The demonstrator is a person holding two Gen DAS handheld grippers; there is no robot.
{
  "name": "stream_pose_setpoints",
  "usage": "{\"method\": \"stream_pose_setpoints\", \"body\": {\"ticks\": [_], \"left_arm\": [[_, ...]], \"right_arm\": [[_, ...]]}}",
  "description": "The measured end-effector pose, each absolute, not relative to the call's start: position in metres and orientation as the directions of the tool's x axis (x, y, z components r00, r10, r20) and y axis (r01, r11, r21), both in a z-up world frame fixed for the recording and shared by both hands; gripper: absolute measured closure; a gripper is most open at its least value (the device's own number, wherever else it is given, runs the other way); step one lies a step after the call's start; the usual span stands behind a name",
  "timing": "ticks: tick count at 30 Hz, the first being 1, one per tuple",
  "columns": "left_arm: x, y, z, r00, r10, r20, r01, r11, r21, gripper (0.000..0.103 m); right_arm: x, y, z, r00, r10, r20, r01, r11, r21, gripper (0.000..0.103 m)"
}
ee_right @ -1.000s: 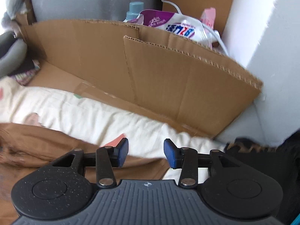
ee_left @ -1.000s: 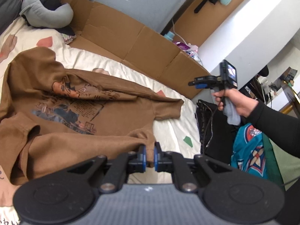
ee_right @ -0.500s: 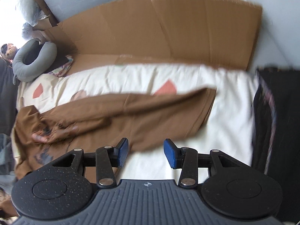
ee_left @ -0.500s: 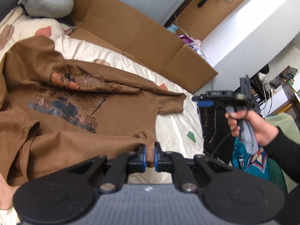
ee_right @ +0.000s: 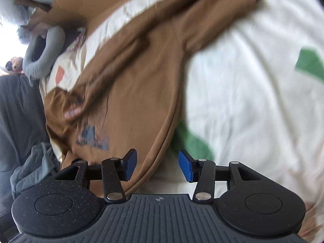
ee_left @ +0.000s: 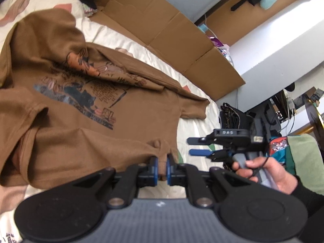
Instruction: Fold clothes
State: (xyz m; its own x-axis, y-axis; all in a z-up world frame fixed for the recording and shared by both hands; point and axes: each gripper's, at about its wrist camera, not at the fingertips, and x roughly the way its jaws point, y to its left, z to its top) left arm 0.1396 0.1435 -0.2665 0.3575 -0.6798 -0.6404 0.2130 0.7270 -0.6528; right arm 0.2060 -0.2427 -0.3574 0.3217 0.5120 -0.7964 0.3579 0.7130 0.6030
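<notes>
1. Lying spread across the cream bedsheet [ee_left: 141,46] is a brown sweatshirt [ee_left: 85,125], printed side up, with a dark graphic and lettering on the chest.
2. At the far left edge of the bed sits a grey neck pillow [ee_right: 42,54], with dark grey fabric below it in the right wrist view.
3. Flattened cardboard [ee_left: 162,26] stands behind the bed, against the wall.
4. The left gripper [ee_left: 161,168] has its blue pads pinched nearly together on a fold of the sweatshirt's hem at the near edge, so the cloth is clamped between them.
5. One sleeve [ee_left: 192,107] reaches out to the right, its cuff lying flat on the sheet.
6. The right gripper [ee_left: 191,146] is just right of the clamped hem, held by a hand [ee_left: 269,172] in a black sleeve; its jaws have just been opening and stand moderately apart.
7. From its own camera, the right gripper [ee_right: 157,166] hangs over the sweatshirt's side edge, which runs between the pads without either pad pressing it.
8. Green patches [ee_right: 309,62] mark the sheet to the right.
9. Dark bags and colourful fabric crowd the floor beyond the bed's right edge.
</notes>
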Motion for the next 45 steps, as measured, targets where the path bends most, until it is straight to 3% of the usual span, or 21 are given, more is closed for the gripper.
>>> {"method": "stream_pose_setpoints", "body": {"ticks": [6, 9, 14, 16, 18, 20, 22, 37, 42, 45], "left_arm": [[0.137, 0.147, -0.283, 0.367, -0.674, -0.641, 0.161, 0.725, -0.67, 0.094], [0.137, 0.149, -0.29, 0.383, -0.623, -0.682, 0.107, 0.763, -0.638, 0.088], [0.137, 0.172, -0.294, 0.425, -0.511, -0.747, 0.033, 0.833, -0.552, 0.054], [0.139, 0.182, -0.294, 0.446, -0.476, -0.758, 0.009, 0.849, -0.528, 0.045], [0.142, 0.19, -0.292, 0.462, -0.441, -0.77, -0.005, 0.866, -0.499, 0.043], [0.147, 0.197, -0.29, 0.483, -0.409, -0.774, -0.014, 0.881, -0.474, 0.032], [0.154, 0.204, -0.287, 0.508, -0.368, -0.779, -0.025, 0.897, -0.441, 0.029], [0.208, 0.242, -0.33, 0.553, -0.073, -0.83, -0.369, 0.872, -0.322, 0.026], [0.216, 0.253, -0.344, 0.513, -0.038, -0.858, -0.525, 0.777, -0.348, 0.033], [0.217, 0.257, -0.351, 0.491, -0.019, -0.871, -0.582, 0.737, -0.344, 0.052]], "right_arm": [[0.194, -0.213, -0.384, 0.277, 0.596, -0.753, 0.406, 0.638, 0.655, 0.044], [0.19, -0.198, -0.396, 0.264, 0.628, -0.732, 0.411, 0.614, 0.674, 0.044], [0.189, -0.185, -0.403, 0.27, 0.635, -0.724, 0.394, 0.613, 0.685, 0.044], [0.189, -0.185, -0.404, 0.281, 0.638, -0.717, 0.394, 0.604, 0.692, 0.044], [0.19, -0.185, -0.407, 0.292, 0.644, -0.707, 0.397, 0.591, 0.702, 0.044], [0.192, -0.185, -0.409, 0.307, 0.653, -0.693, 0.399, 0.573, 0.716, 0.044], [0.195, -0.183, -0.414, 0.312, 0.657, -0.686, 0.403, 0.563, 0.722, 0.044], [0.189, -0.172, -0.423, 0.333, 0.693, -0.64, 0.364, 0.532, 0.765, 0.045], [0.188, -0.167, -0.423, 0.331, 0.692, -0.642, 0.346, 0.544, 0.765, 0.045], [0.187, -0.167, -0.423, 0.331, 0.691, -0.642, 0.345, 0.545, 0.764, 0.047]]}}
